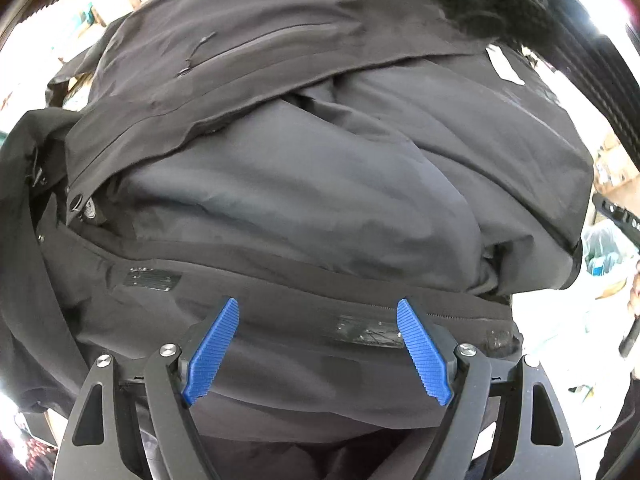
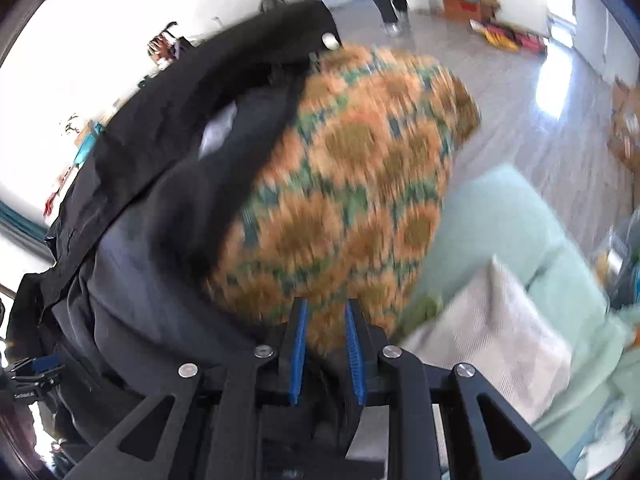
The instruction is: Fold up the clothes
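Black jacket (image 1: 304,200): bundled on sunflower tabletop (image 2: 360,184). Left claw (image 1: 318,344) spread wide, empty. Right claw (image 2: 326,354) nearly clenched; contents unclear. Advice: lay panels flat, smooth creases.

left gripper (image 1: 318,350): jaws spread wide | over folded black jacket (image 1: 304,184) | nothing held

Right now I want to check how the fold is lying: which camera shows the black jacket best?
The left wrist view: the black zip-up jacket fills the frame, sharp, with layers, zipper and seams visible beyond the open left claw. The right wrist view shows only its blurred edge beside a sunflower-print cloth.
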{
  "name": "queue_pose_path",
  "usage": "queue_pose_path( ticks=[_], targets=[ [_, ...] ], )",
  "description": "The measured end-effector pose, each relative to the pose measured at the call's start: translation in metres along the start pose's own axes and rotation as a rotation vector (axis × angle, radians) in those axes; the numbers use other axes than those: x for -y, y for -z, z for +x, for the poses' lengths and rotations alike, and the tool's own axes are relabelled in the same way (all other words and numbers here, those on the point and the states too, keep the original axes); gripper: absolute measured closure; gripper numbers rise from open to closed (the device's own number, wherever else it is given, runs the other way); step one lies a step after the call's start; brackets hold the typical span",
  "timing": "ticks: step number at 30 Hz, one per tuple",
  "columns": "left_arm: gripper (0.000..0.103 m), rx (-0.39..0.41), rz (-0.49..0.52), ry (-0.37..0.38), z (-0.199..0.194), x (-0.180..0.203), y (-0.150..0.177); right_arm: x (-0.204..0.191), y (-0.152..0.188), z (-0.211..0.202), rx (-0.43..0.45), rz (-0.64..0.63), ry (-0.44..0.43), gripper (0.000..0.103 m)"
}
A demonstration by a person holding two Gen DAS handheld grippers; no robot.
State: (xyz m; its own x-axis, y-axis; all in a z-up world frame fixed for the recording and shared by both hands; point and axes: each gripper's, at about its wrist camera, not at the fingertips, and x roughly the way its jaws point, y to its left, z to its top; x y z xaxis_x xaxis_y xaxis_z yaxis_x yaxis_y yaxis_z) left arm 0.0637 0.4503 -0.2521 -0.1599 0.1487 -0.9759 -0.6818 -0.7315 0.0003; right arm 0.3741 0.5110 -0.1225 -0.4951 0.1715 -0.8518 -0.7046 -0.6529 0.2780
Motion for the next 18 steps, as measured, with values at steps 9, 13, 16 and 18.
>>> queue_pose_path(
  ticks=[9,13,16,18],
  targets=[
    [0.021,-0.014,-0.004,-0.011,-0.007,-0.001,0.004,-0.044,-0.041,0.054,-0.032,-0.111,-0.061,0.056],
    [0.021,-0.022,-0.015,-0.003,0.002,-0.001,-0.007,-0.064,-0.059,0.078,-0.05,-0.159,-0.091,0.066],
    [0.021,-0.025,-0.022,0.004,0.01,0.001,-0.016,-0.079,-0.065,0.086,-0.068,-0.204,-0.142,0.097],
    [0.021,-0.024,-0.026,0.012,0.014,0.002,-0.022,-0.091,-0.065,0.081,-0.049,-0.245,-0.123,0.103]
  ],
)
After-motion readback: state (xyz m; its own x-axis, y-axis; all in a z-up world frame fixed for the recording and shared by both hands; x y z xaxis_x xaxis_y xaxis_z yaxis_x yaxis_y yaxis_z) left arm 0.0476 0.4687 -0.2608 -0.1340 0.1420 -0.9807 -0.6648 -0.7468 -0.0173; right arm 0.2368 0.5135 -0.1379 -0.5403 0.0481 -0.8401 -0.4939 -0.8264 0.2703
